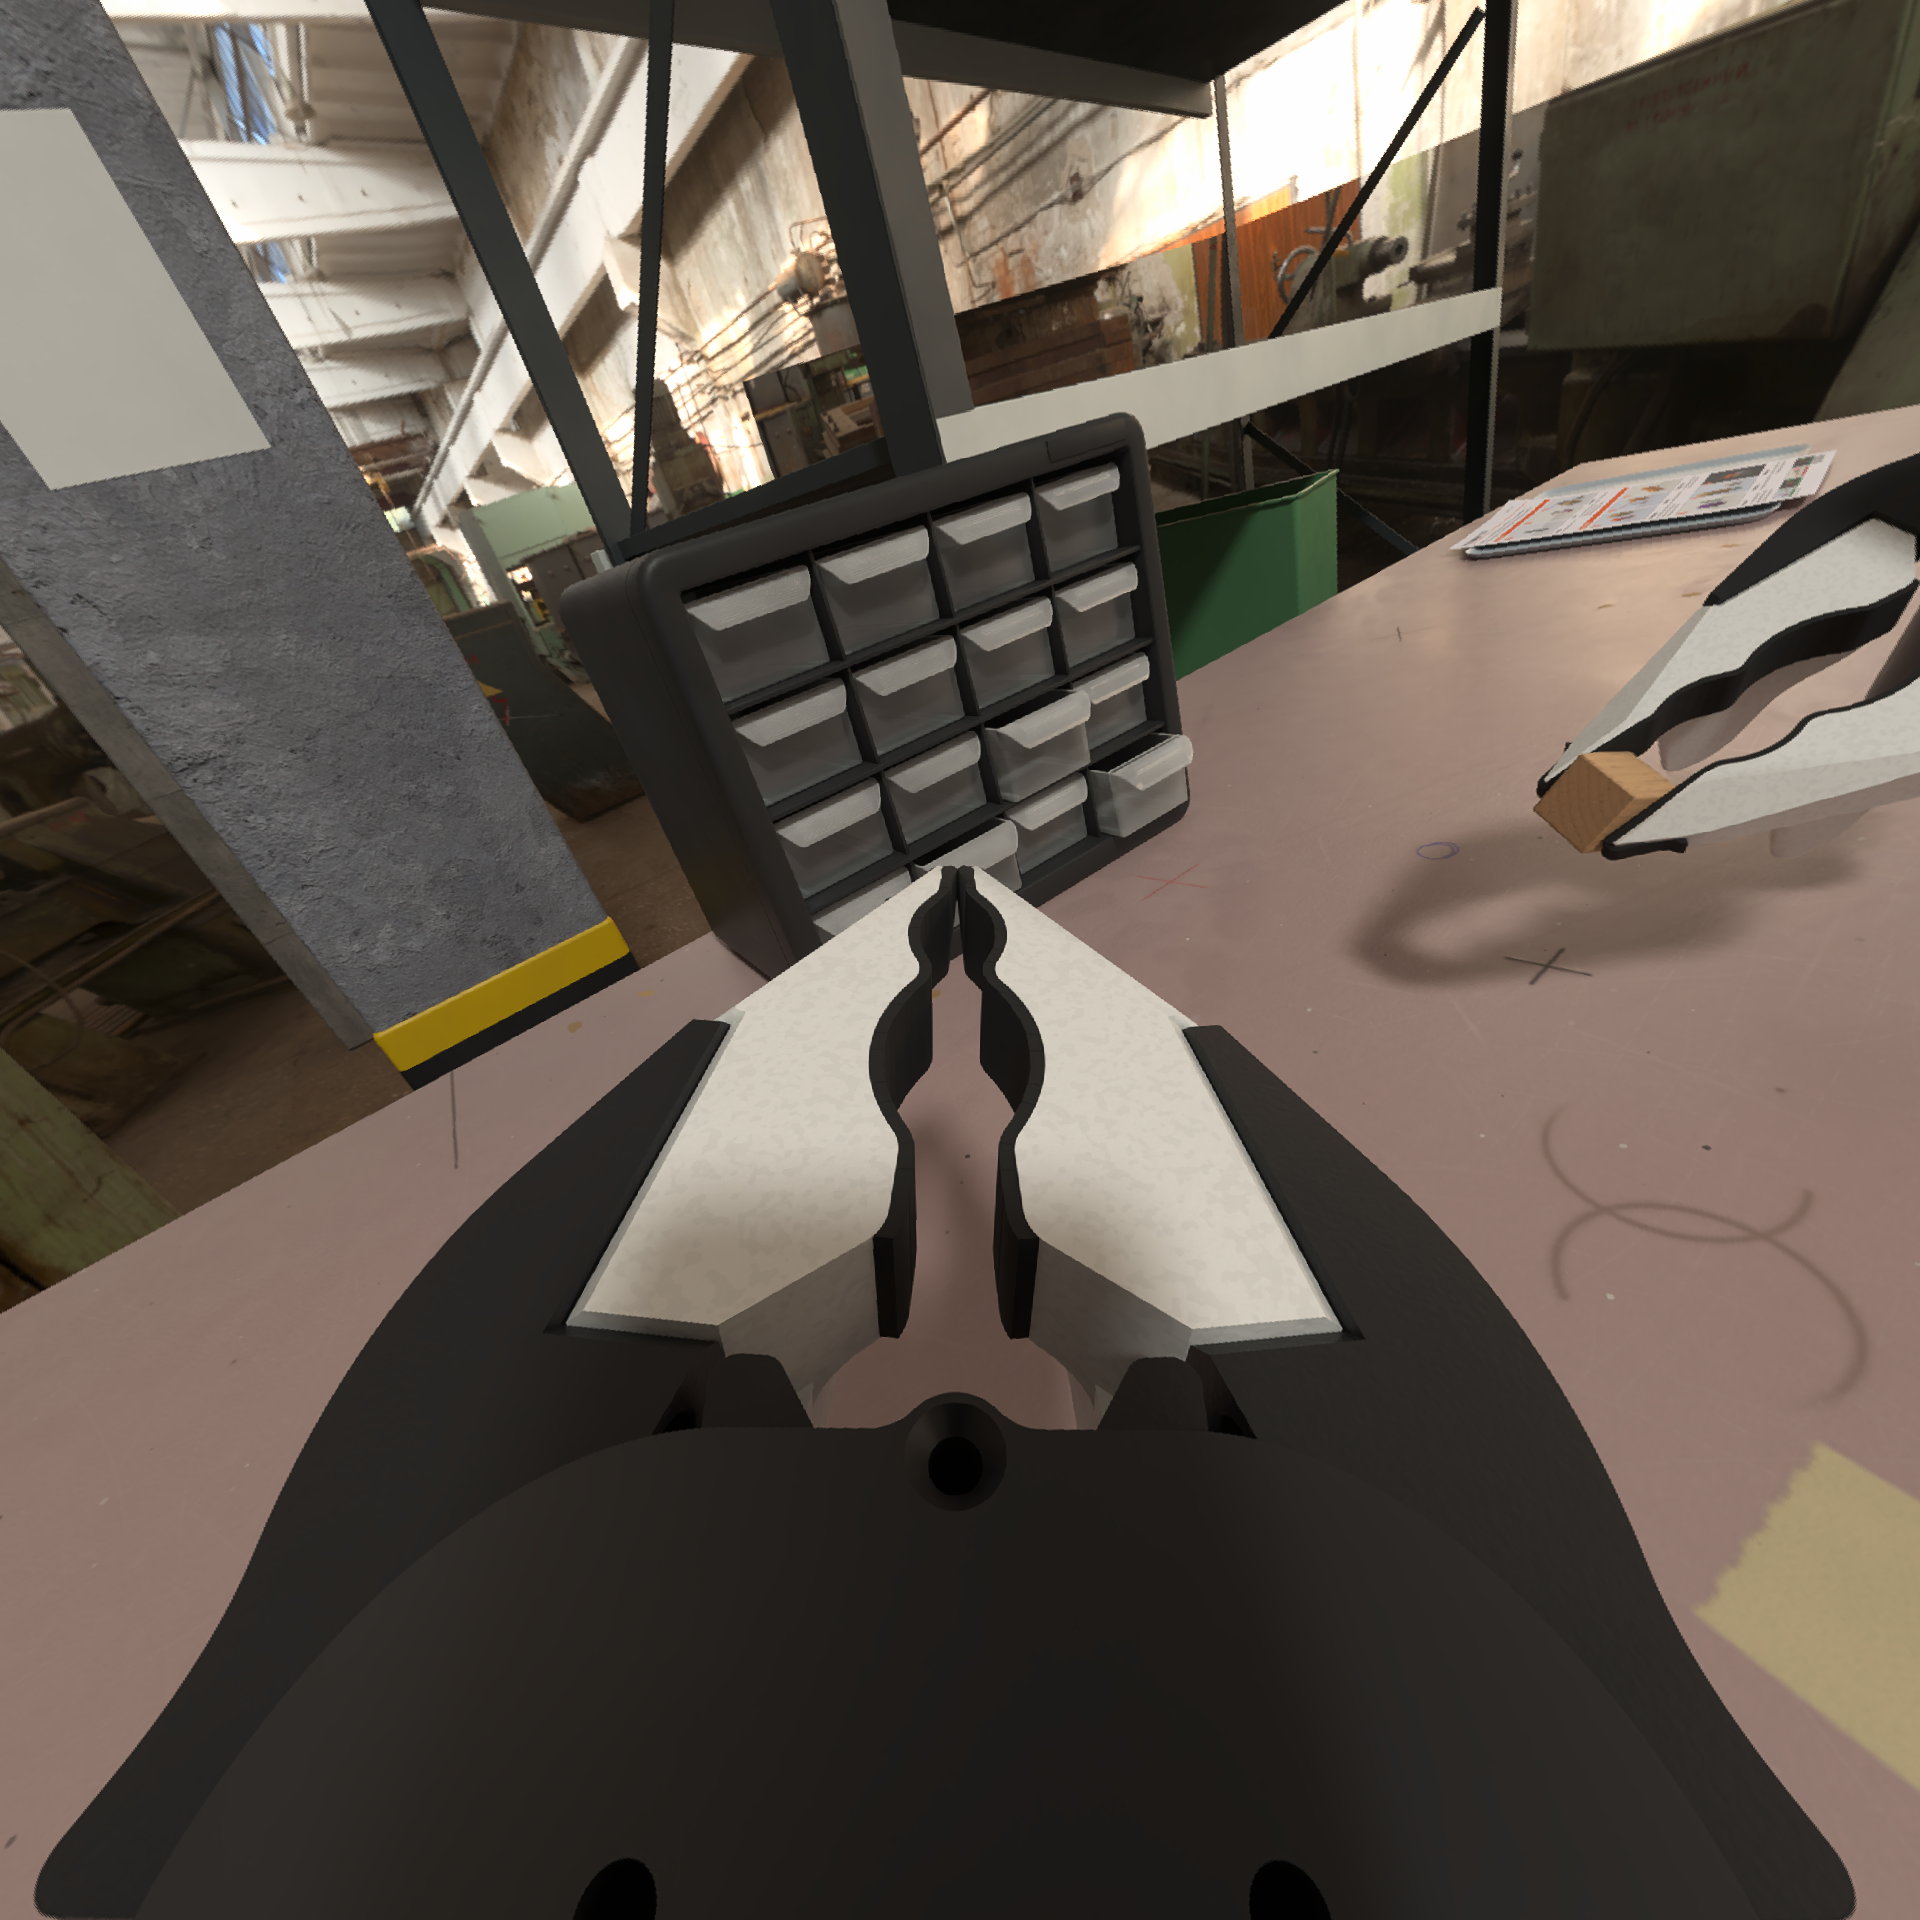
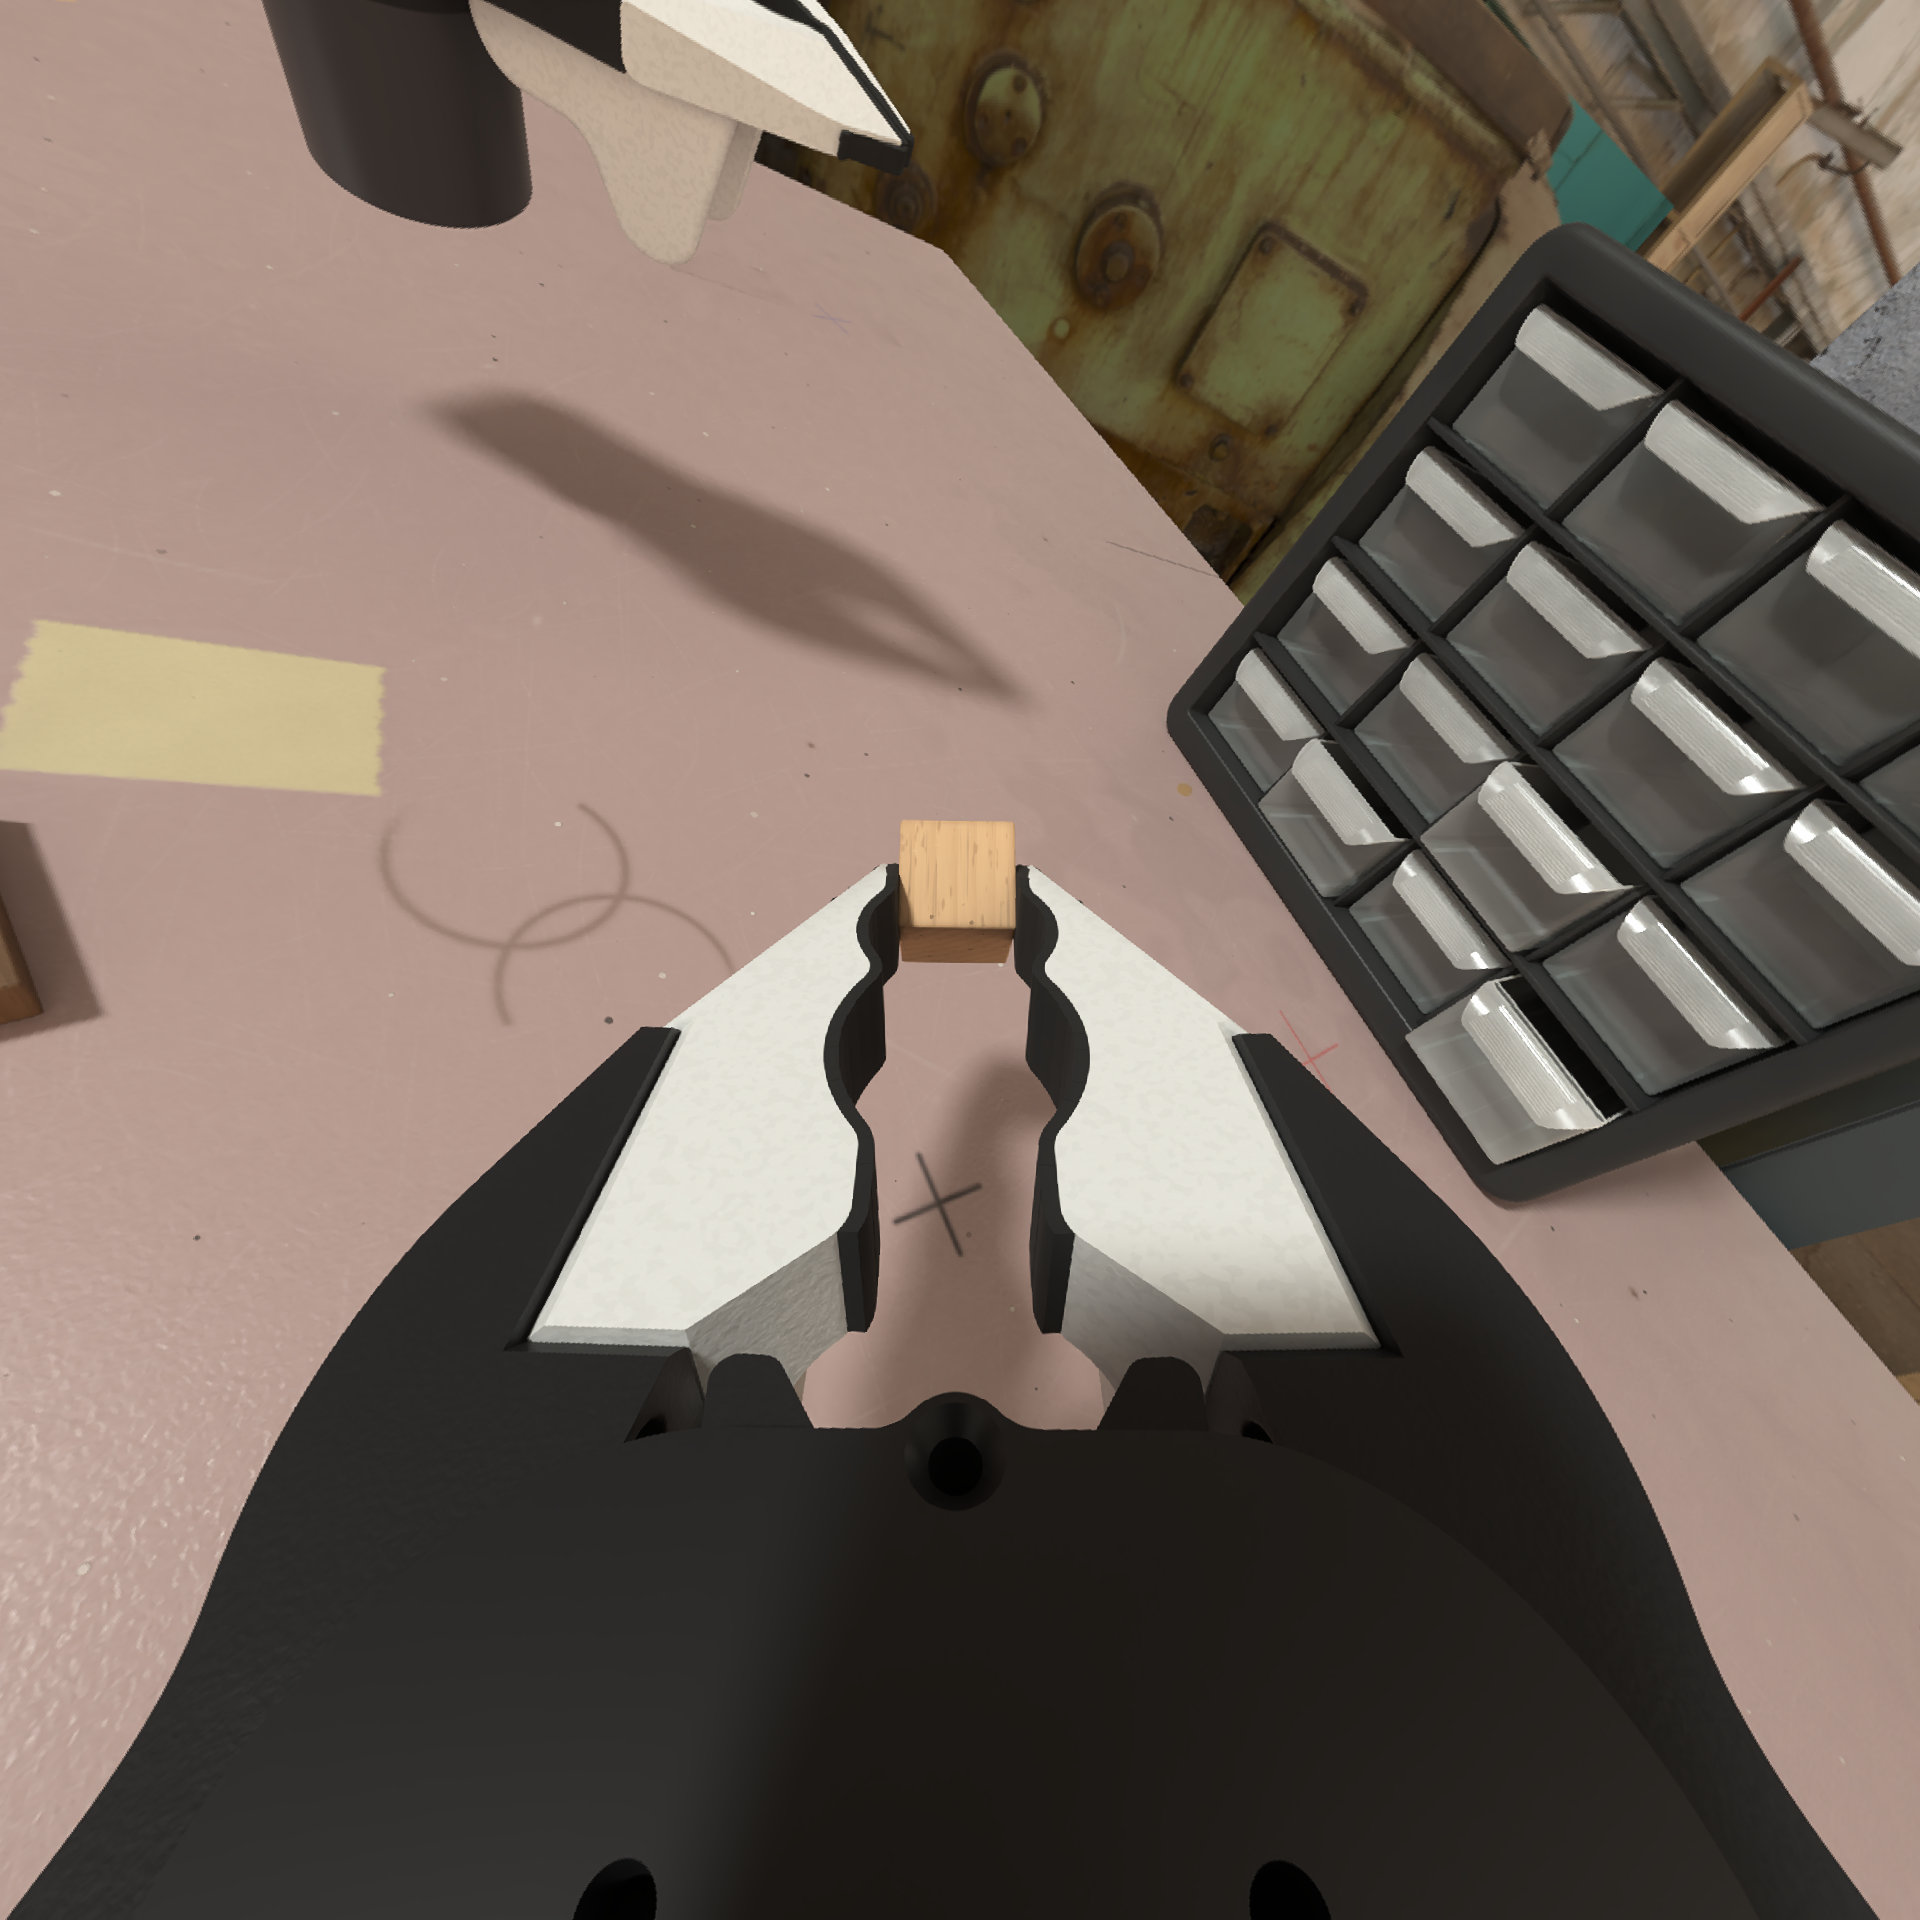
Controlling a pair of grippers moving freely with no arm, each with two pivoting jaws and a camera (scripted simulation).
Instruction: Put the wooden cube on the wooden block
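Observation:
My right gripper (image 2: 956, 883) is shut on the small light wooden cube (image 2: 956, 883) and holds it above the pink table (image 2: 623, 499). The same cube (image 1: 1595, 816) and right gripper (image 1: 1595, 821) show at the right edge of the left wrist view, with their shadow on the table below. A darker wooden block (image 2: 16, 935) is partly in view at the far left edge of the right wrist view, resting on the table. My left gripper (image 1: 956, 883) is shut and empty, above the table, pointing at the drawer cabinet. It also shows in the right wrist view (image 2: 899, 145) at the top.
A black cabinet of small clear drawers (image 1: 935, 665) stands at the table's far edge; it also shows in the right wrist view (image 2: 1621, 748). A strip of yellow tape (image 2: 197, 707) lies near the block. Printed sheets (image 1: 1652, 499) lie at the far right. A grey pillar (image 1: 260, 623) stands off the table's left.

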